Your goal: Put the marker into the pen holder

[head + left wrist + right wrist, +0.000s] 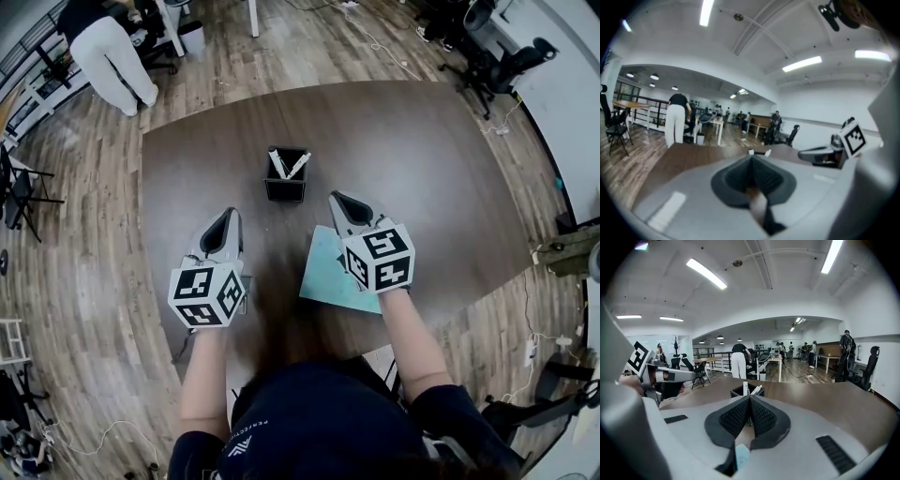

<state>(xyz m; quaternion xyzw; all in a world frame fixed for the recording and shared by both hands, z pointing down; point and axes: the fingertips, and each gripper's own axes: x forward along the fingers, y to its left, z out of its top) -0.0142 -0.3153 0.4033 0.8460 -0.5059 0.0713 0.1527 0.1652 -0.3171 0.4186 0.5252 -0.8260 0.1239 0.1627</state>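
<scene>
The pen holder (286, 189) stands mid-counter (441, 169), two markers (278, 162) in it. Nearer, to the right, a sheet (323, 274) lies partly under the right tool (339, 201). The left tool (229, 217) is left of the sheet.

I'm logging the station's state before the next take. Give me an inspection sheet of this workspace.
Surface: brown table, nothing spilled.
Job's things: black pen holder upright near the table's middle, with two white markers standing in it.
Clutter: teal sheet lying flat, partly below the right gripper.
Grippers: left gripper and right gripper both shut and empty, held short of the holder.
Cables: none on the table; cables on the floor.
Surroundings: wood floor, person in white trousers, office chairs.
</scene>
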